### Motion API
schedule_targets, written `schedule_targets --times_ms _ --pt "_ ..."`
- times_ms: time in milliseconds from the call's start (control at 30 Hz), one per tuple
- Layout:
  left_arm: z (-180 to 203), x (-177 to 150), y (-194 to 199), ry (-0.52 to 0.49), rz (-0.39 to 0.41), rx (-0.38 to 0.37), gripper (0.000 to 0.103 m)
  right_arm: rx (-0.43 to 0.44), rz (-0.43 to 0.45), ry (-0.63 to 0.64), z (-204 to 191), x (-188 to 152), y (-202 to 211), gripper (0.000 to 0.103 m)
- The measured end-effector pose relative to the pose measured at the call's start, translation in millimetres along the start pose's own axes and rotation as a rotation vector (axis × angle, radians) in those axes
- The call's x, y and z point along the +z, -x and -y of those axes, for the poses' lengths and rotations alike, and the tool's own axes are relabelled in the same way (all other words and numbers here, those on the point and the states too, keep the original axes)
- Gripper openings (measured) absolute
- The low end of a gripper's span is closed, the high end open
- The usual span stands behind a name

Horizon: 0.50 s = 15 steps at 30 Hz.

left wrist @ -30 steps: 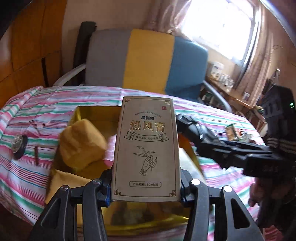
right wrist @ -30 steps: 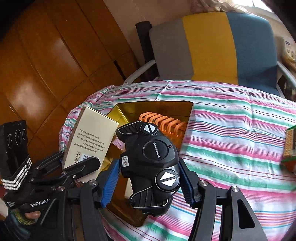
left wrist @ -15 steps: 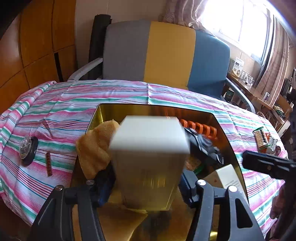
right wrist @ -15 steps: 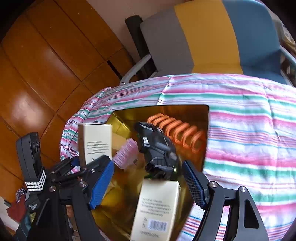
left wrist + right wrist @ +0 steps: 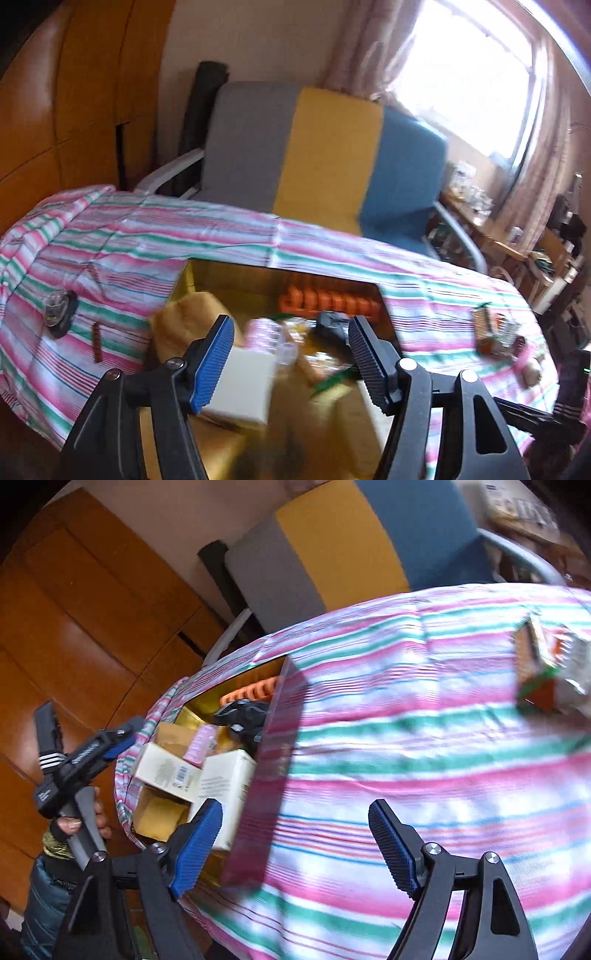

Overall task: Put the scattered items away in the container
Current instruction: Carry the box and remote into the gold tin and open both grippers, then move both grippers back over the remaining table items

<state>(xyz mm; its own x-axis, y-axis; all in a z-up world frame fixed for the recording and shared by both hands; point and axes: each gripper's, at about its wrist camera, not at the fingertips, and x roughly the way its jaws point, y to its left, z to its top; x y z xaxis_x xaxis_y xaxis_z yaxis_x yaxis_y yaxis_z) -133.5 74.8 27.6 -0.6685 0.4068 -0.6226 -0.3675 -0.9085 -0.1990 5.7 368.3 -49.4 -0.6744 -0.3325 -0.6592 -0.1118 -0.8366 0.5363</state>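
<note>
The left gripper hangs over the gold box on the striped cloth. Its jaws have just been opening, and nothing is pinched between the blue pads. They stand apart with a gap. Below the gap, down inside the gold box, lie a cream carton, a pink roller, a black car key and an orange comb-like thing. A yellow cloth lump sits in the box too, on the left side. The cream carton is just under the left pad but not touching it, as far as the blurry picture shows.

The right gripper is over the striped cloth, to the right of the gold box. Its jaws have just been opening too, and they are wide apart. Nothing is between them, only the cloth far below. The black car key lies in the box, well away from these jaws. Two cream cartons lie there as well, beside the pink roller.

Still out on the cloth are a small snack packet on the far right, a round dark thing on the left, and a thin brown stick beside it.

A hand holds the left gripper's handle.
</note>
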Motion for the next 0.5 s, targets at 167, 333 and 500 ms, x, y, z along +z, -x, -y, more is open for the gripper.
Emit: schedule_targets --times_ms 167,333,500 --pt "85 -37 15 -0.226 -0.069 -0.215 0.067 -0.075 0.065 -0.130 62 -20 40 0.084" --pt "174 -104 -1 -0.427 -0.212 -0.369 0.067 -0.160 0.145 -0.243 115 -38 84 0.086" --pt "217 -158 -20 -0.524 -0.319 -0.389 0.067 -0.213 0.206 -0.272 142 -41 117 0.096"
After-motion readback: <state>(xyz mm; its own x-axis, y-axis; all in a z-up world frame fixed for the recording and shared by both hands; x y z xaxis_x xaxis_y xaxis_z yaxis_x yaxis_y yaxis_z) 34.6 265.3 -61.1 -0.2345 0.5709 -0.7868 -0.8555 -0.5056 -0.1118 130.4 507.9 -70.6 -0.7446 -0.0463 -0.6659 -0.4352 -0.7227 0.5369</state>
